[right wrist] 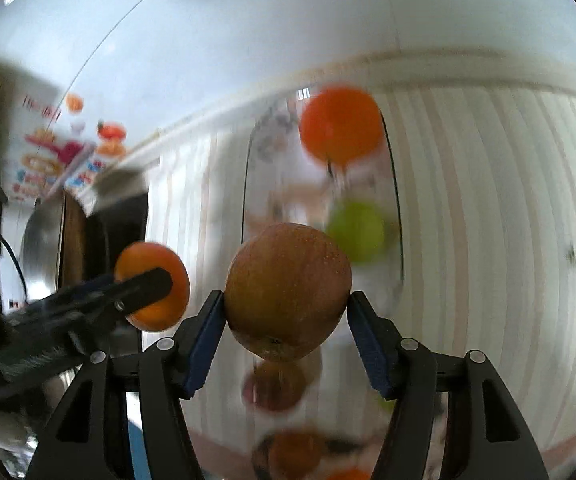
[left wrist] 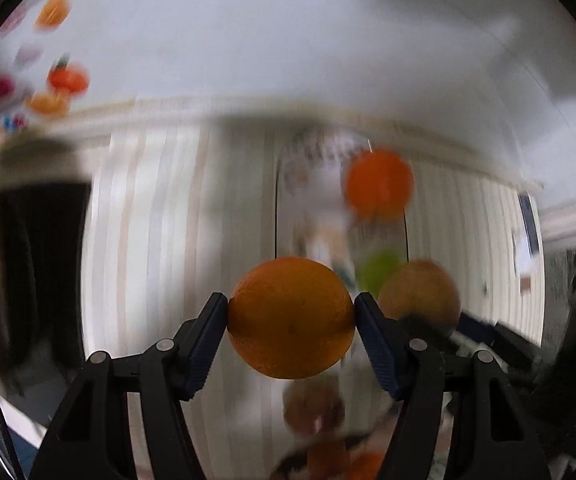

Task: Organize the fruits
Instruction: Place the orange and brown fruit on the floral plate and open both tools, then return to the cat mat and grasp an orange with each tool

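Note:
My left gripper (left wrist: 290, 308) is shut on an orange (left wrist: 291, 320), its blue pads pressing both sides, held above the striped tablecloth (left wrist: 168, 220). My right gripper (right wrist: 286, 300) is shut on a brownish-red apple (right wrist: 288, 292). The two stand side by side: the right wrist view shows the left gripper's orange (right wrist: 156, 256) at the left, and the left wrist view shows the apple (left wrist: 420, 292) at the right. Below lies a clear tray (right wrist: 244, 200) with a red-orange fruit (right wrist: 340, 126) and a green fruit (right wrist: 358, 232). Everything beyond the held fruits is blurred.
More blurred fruit lies under the grippers: a reddish one (right wrist: 274, 386) and an orange one (right wrist: 296, 454). A printed box with fruit pictures (right wrist: 60, 148) stands at the far left by the wall. A dark object (left wrist: 44, 260) sits at the cloth's left edge.

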Motion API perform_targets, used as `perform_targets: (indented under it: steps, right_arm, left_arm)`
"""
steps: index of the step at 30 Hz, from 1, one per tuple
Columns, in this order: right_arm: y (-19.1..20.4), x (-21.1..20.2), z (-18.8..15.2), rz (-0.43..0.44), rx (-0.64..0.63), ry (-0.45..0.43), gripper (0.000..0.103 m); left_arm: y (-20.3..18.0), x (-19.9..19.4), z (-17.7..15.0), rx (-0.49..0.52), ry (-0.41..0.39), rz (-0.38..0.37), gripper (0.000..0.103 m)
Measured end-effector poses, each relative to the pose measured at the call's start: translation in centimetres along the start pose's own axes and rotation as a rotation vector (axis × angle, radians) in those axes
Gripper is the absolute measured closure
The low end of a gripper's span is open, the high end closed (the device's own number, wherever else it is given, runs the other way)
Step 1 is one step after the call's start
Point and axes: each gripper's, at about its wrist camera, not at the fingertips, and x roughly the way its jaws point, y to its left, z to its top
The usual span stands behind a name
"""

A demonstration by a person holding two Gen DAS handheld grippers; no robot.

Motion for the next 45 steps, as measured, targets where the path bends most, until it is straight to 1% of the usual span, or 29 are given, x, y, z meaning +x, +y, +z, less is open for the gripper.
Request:
perform_targets:
  steps: [1, 3, 5, 7, 9, 14, 19, 21, 22, 23, 24, 25, 27, 31, 34, 38, 41, 45]
  right_arm:
    - [0.0, 0.8, 1.6, -0.001, -0.003, 0.001, 0.038]
    - [0.3, 1.9, 3.3, -0.004, -0.002, 0.001, 0.038]
    - [0.8, 3.1, 4.7, 0.003, -0.009, 0.015, 0.038]
    - [0.8, 4.4, 5.6, 0.006, -0.004, 0.036, 0.038]
    - [0.7, 5.5, 6.2, 0.002, 0.000, 0.053, 0.038]
    - [0.3, 7.2, 6.4, -0.013, 0.014, 0.085, 0.038]
    - [0.6, 8.5, 7.1, -0.014, 0.013, 0.114, 0.038]
    - [0.7, 9.2, 7.1, -0.024, 0.019, 0.137, 0.037]
    - [0.6, 9.3, 7.2, -0.056, 0.026, 0.141, 0.037]
    - [0.4, 9.3, 7.4, -0.070, 0.038, 0.136, 0.033]
    - [0.1, 9.2, 7.5, -0.076, 0.053, 0.134, 0.025]
    - [0.2, 9.4, 7.9, -0.092, 0.064, 0.127, 0.016]
    - [0.0, 9.3, 8.1, -0.087, 0.069, 0.126, 0.009]
    - [-0.1, 8.0, 7.7, -0.082, 0.062, 0.126, 0.009]
    - [-0.5, 6.5, 7.2, -0.089, 0.053, 0.118, 0.006]
    - [-0.5, 4.4, 6.5, -0.160, 0.013, 0.081, 0.006]
    - [-0.5, 2.8, 5.9, -0.228, -0.025, 0.045, 0.006]
    - [-1.1, 0.5, 4.7, -0.276, -0.049, 0.002, 0.006]
  left_arm:
    - [0.0, 0.6, 2.0, 0.000, 0.005, 0.002, 0.040]
    - [0.0, 1.9, 5.0, 0.003, 0.021, 0.000, 0.040]
    - [-0.2, 3.4, 7.2, 0.014, 0.057, -0.008, 0.040]
    - [-0.4, 4.7, 8.5, 0.021, 0.081, -0.015, 0.040]
    - [-0.7, 6.3, 9.6, 0.031, 0.112, -0.015, 0.040]
    - [-1.4, 8.8, 10.8, 0.038, 0.168, -0.024, 0.040]
    - [-1.9, 10.7, 11.3, 0.056, 0.197, 0.027, 0.039]
    - [-2.2, 11.1, 11.3, 0.089, 0.198, 0.057, 0.039]
    - [-2.2, 11.0, 11.3, 0.094, 0.184, 0.071, 0.033]
    - [-2.1, 10.6, 11.4, 0.096, 0.163, 0.072, 0.027]
    - [-1.9, 10.2, 11.5, 0.093, 0.151, 0.077, 0.015]
    - [-1.8, 9.9, 11.6, 0.089, 0.136, 0.077, 0.010]
    - [-1.5, 9.2, 11.7, 0.087, 0.120, 0.070, 0.010]
    - [-0.9, 8.2, 11.4, 0.072, 0.106, 0.066, 0.010]
    - [-0.5, 6.9, 10.6, 0.061, 0.084, 0.066, 0.010]
    - [0.4, 4.7, 9.1, 0.032, 0.043, 0.069, 0.010]
    - [0.9, 2.8, 7.0, 0.020, -0.013, 0.099, 0.010]
    - [1.2, 0.7, 3.8, 0.014, -0.085, 0.131, 0.010]
